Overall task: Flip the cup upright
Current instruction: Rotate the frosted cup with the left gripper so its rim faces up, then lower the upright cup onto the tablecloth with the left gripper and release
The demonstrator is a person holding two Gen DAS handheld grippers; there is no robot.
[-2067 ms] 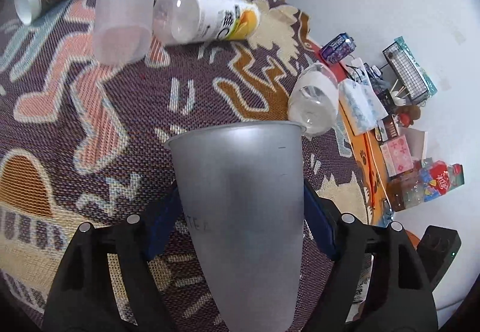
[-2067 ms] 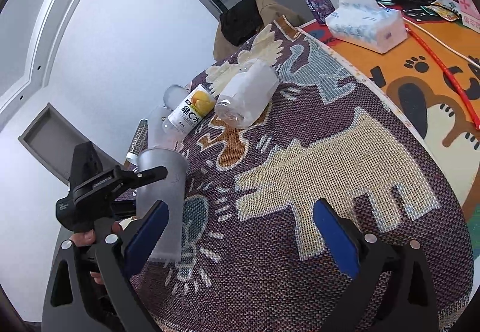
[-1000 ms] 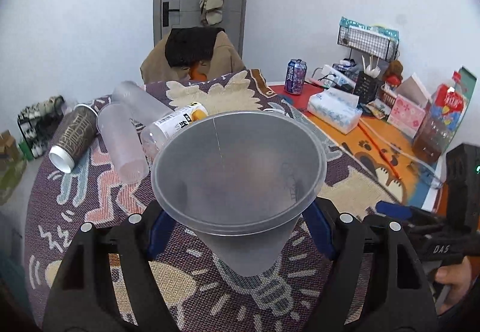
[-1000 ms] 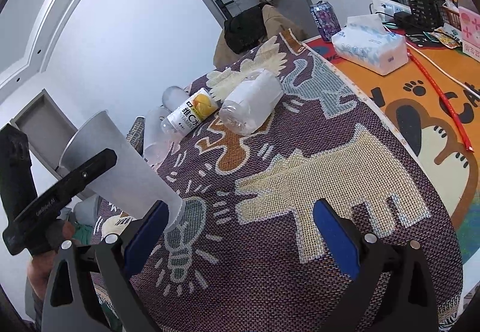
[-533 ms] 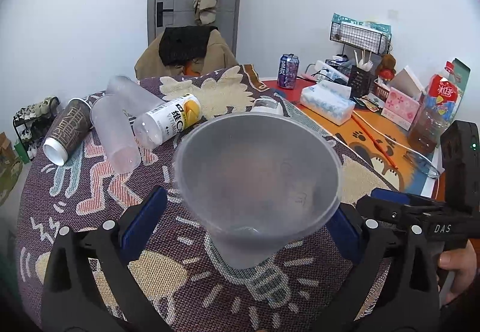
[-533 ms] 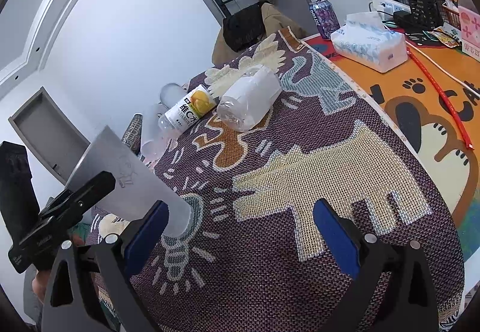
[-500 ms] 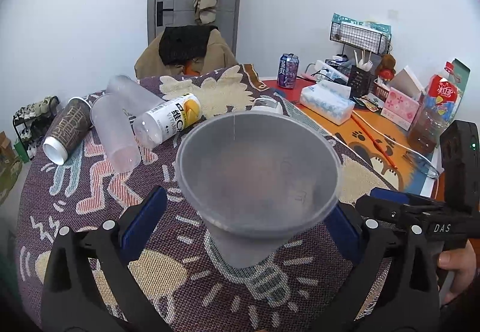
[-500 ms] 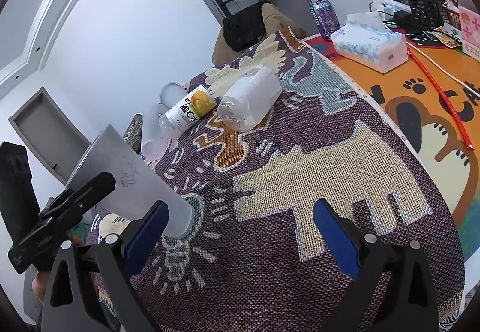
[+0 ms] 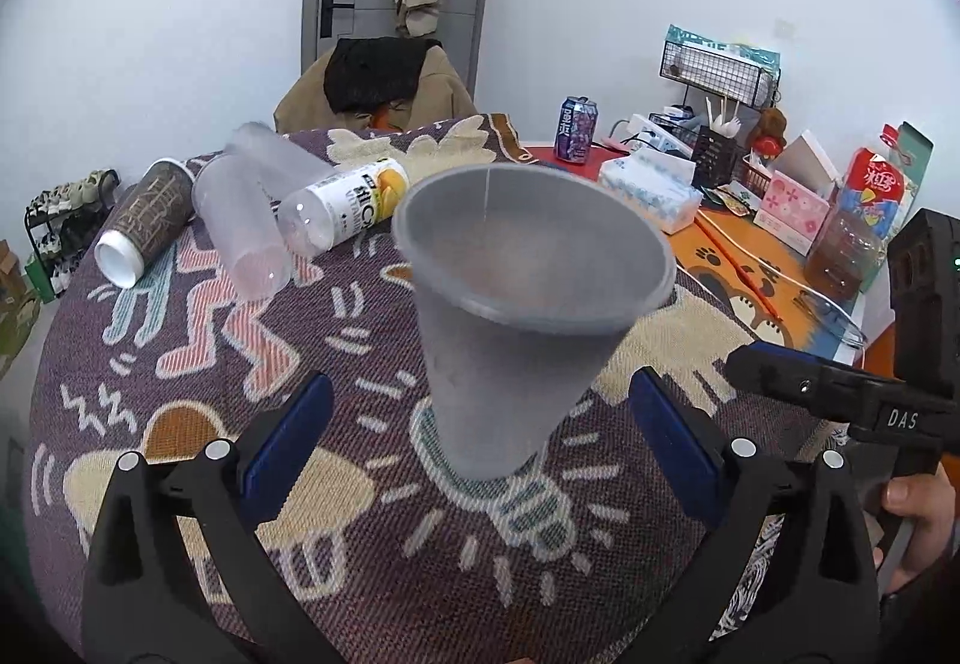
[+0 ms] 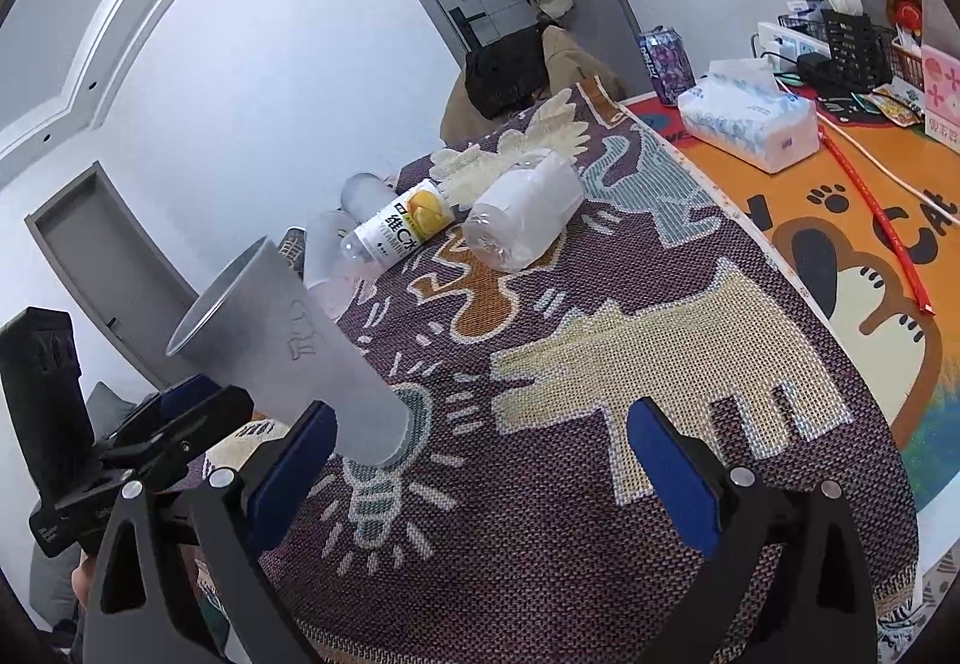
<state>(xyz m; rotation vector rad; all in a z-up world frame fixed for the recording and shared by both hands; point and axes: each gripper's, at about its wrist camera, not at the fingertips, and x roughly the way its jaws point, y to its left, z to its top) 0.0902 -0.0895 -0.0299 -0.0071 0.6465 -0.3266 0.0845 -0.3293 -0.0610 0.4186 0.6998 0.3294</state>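
Observation:
A frosted grey plastic cup (image 9: 516, 316) stands upright on the patterned cloth (image 9: 180, 364), mouth up, on the light-bulb figure. My left gripper (image 9: 480, 442) is open, its blue pads apart on either side of the cup's base and not touching it. In the right wrist view the cup (image 10: 288, 340) stands at the left, looking tilted in the fisheye. The left gripper's black body shows behind it. My right gripper (image 10: 480, 460) is open and empty over the cloth, to the right of the cup.
Several things lie on the cloth behind the cup: a brown paper cup (image 9: 147, 220), two clear cups (image 9: 240, 229), a vitamin bottle (image 9: 345, 211) and a clear bottle (image 10: 525, 217). A tissue pack (image 10: 753, 121), a can (image 9: 576, 130) and desk clutter sit on the orange mat (image 10: 840, 220).
The left gripper turned the cup from mouth-down to mouth-up and set it on the cloth. Its jaws have now opened and drawn back a little. The right gripper has barely moved.

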